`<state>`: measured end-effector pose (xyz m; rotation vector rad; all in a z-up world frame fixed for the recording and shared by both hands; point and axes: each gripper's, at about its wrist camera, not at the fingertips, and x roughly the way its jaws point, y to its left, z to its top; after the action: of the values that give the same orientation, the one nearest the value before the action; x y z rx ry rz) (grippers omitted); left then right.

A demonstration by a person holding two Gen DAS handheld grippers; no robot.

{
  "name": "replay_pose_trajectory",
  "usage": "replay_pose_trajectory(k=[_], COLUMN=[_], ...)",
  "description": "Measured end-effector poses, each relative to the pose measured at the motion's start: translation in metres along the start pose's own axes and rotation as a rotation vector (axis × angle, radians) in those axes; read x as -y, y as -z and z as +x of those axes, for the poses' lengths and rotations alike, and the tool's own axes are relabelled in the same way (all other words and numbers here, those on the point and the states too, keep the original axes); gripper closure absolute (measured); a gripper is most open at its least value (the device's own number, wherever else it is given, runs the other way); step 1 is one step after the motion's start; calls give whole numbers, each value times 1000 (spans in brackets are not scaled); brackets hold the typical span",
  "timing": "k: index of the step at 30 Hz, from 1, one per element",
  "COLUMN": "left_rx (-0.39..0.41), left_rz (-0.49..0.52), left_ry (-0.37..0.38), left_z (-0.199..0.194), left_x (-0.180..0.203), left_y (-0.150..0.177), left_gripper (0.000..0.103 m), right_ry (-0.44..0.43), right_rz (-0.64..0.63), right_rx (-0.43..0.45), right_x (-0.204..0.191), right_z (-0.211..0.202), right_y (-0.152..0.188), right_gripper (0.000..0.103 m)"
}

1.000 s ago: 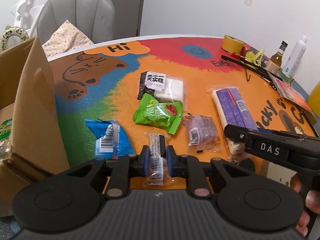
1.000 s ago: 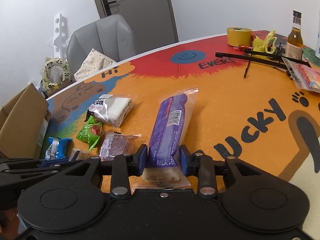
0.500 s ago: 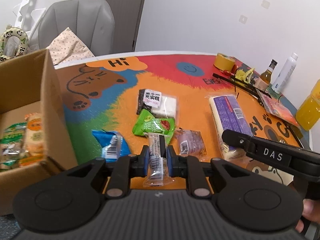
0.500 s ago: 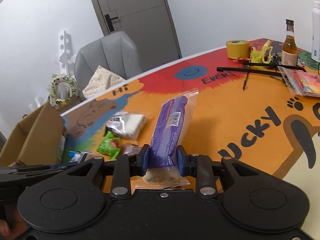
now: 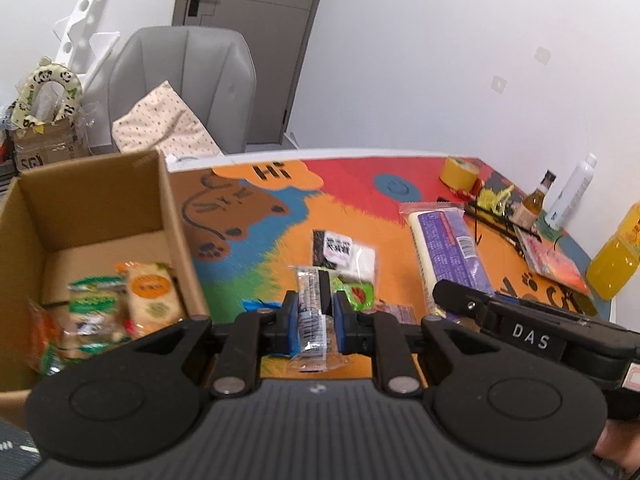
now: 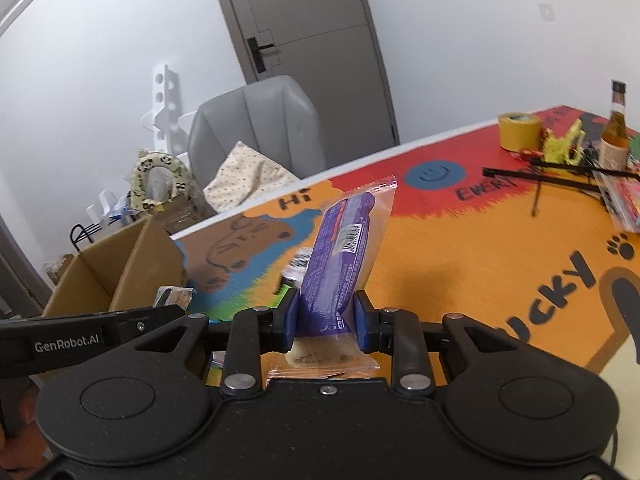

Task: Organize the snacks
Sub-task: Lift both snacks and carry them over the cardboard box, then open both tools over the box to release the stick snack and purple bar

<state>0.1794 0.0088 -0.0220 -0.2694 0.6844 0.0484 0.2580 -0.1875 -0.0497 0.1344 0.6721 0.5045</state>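
My left gripper is shut on a small clear-wrapped snack bar and holds it above the table, right of an open cardboard box with several snack packs inside. My right gripper is shut on a long purple snack pack, lifted and tilted upward; this pack also shows in the left wrist view. A black-and-white pack, a green pack and a blue pack lie on the table.
The colourful table mat carries a yellow tape roll, a brown bottle, a white bottle, an orange juice bottle and black sticks at the far right. A grey chair stands behind the box.
Both grippers have risen from the table with their snacks held. The left view has swung left, so the box interior now shows. The purple pack has lifted off the table.
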Motion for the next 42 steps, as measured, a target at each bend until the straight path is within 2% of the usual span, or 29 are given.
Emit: replay_pose_trajectory(k=[7,21,36,42], left_rx=[49,84,70,71], left_rz=[-29,-104,-197,-235], left_ry=[-5,-67,-139,-171], left_z=[-25,-49,-57,-60], left_x=[-17,-63,-115,-128], left_y=[-11,-14,-15,-16], left_gripper=[86,86,86,81], right_ry=[-33,-103,-194,-230], right_rz=[-37,-108,-156,-172], right_rx=[22,36,13,-3], right_x=[-24,-74,-119,-134], right_z=[-8,-4,14,22], right_y=[-12,-25,-27,-28], right_gripper=[76,76,76,76])
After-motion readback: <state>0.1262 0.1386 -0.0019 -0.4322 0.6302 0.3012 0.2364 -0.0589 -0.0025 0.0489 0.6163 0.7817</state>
